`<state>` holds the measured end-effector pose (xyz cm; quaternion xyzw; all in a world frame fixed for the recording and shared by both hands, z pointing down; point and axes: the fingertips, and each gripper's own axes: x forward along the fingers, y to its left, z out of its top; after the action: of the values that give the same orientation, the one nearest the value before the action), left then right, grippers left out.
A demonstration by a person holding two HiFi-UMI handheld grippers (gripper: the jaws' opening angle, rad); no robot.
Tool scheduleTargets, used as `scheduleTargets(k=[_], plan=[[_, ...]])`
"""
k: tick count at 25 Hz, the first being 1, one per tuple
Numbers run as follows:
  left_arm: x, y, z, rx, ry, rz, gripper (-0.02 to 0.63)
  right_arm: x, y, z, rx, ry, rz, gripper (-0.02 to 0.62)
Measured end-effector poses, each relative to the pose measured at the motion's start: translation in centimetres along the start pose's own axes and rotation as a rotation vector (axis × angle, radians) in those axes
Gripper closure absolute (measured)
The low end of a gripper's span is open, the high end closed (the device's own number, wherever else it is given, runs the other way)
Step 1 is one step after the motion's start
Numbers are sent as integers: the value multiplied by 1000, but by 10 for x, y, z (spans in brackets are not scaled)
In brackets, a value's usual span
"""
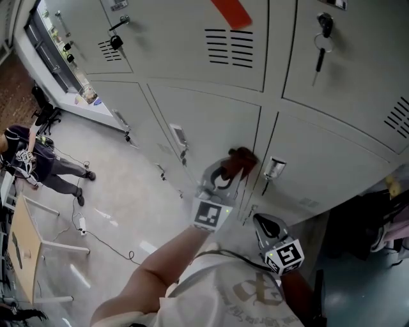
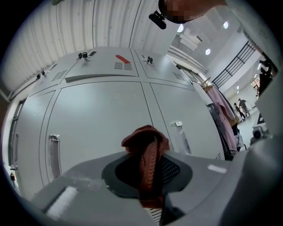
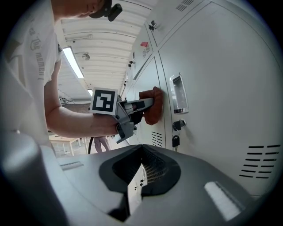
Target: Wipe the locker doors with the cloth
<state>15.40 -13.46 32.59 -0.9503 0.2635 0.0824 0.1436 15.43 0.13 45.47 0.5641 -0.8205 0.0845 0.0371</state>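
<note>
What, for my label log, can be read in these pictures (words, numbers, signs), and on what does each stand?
Nothing reads with certainty.
Shirt sleeve lettering: curved and distorted, not readable.
Shirt print in the head view: too blurred to read.
Marker squares on the gripper cubes: black-and-white patterns, no letters.
Red sticker on the upper locker door: no legible text.

The pale, glossy floor (image 1: 128, 204) carries the grey lockers (image 1: 211, 128) along one side. A thin black cable (image 1: 107, 245) trails across it from a small white box (image 1: 81, 223). At the left a wooden surface (image 1: 22, 246) on white legs stands near a person (image 1: 38, 167).
</note>
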Motion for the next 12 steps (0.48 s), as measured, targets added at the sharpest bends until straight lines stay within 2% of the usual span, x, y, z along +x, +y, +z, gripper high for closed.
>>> scheduleTargets(k=[7, 12], plan=[[-10, 40, -6, -19, -11, 17, 523, 26, 7, 8, 2, 6, -18, 588], [-21, 75, -16, -30, 17, 46, 522, 51, 17, 11, -8, 21, -14, 588]])
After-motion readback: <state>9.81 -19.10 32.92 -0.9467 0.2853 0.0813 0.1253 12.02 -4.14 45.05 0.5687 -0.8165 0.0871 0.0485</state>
